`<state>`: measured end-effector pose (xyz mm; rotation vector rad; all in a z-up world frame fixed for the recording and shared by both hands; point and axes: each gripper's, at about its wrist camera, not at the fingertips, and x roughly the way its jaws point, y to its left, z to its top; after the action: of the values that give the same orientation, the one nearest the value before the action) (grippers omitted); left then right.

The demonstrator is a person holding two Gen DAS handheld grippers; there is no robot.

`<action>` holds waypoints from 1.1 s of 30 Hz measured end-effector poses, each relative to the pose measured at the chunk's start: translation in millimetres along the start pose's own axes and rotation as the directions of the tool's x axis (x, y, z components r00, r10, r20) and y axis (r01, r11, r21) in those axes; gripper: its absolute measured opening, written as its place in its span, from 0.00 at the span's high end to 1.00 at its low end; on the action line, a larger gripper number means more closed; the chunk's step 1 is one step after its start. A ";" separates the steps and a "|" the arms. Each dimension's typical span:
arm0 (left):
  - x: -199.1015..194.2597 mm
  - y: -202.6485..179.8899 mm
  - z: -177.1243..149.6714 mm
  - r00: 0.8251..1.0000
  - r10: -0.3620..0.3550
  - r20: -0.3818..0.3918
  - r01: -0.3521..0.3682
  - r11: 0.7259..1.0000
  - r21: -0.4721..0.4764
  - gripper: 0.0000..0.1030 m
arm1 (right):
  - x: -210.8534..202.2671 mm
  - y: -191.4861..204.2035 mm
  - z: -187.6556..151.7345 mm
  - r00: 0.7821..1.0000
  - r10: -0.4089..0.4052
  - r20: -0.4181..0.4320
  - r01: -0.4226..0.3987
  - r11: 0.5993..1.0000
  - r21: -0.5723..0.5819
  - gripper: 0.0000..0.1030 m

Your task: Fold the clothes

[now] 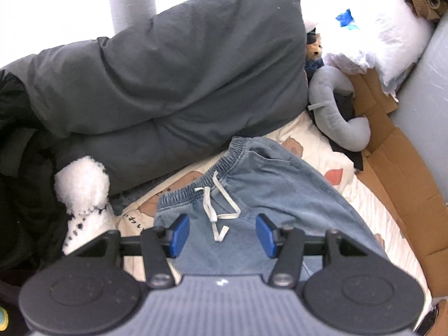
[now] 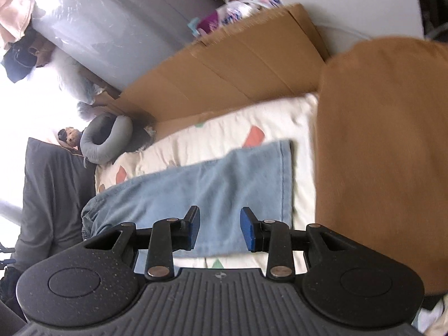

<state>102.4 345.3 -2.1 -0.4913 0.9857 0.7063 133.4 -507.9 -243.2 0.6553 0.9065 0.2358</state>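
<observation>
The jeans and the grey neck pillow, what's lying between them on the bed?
Only bare patterned bedsheet separates the jeans from the neck pillow; the left wrist view shows it best.

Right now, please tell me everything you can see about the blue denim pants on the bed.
The denim pants are light blue and look like soft cotton. They have an elastic gathered waistband and a loose white drawstring. They lie spread flat on the patterned cream bedsheet, the leg hem near a brown cloth. Neither gripper holds them.
</observation>
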 end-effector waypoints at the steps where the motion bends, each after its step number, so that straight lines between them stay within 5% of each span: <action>1: 5.5 -1.2 1.1 1.000 0.001 -0.005 -0.001 1.000 0.005 0.46 | 2.0 2.6 4.8 1.000 -0.003 0.004 0.003 1.000 -0.006 0.67; 8: 50.1 -11.7 7.3 0.999 -0.016 -0.030 0.016 1.000 0.026 0.46 | 30.5 9.8 24.2 0.999 -0.033 0.002 0.033 0.999 -0.020 0.66; 19: 145.5 -40.3 10.2 0.993 -0.088 -0.075 0.093 0.993 0.074 0.46 | 96.6 3.8 9.0 0.991 -0.108 -0.082 0.104 0.993 -0.053 0.59; 33: 237.8 -76.4 43.1 0.993 -0.108 -0.040 0.110 0.992 0.066 0.46 | 166.6 -26.5 24.4 0.974 -0.206 -0.099 0.202 0.978 -0.044 0.59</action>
<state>269.7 396.1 -185.7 -0.4959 1.0065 0.5657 251.7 -463.5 -357.5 0.5178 1.0592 0.1009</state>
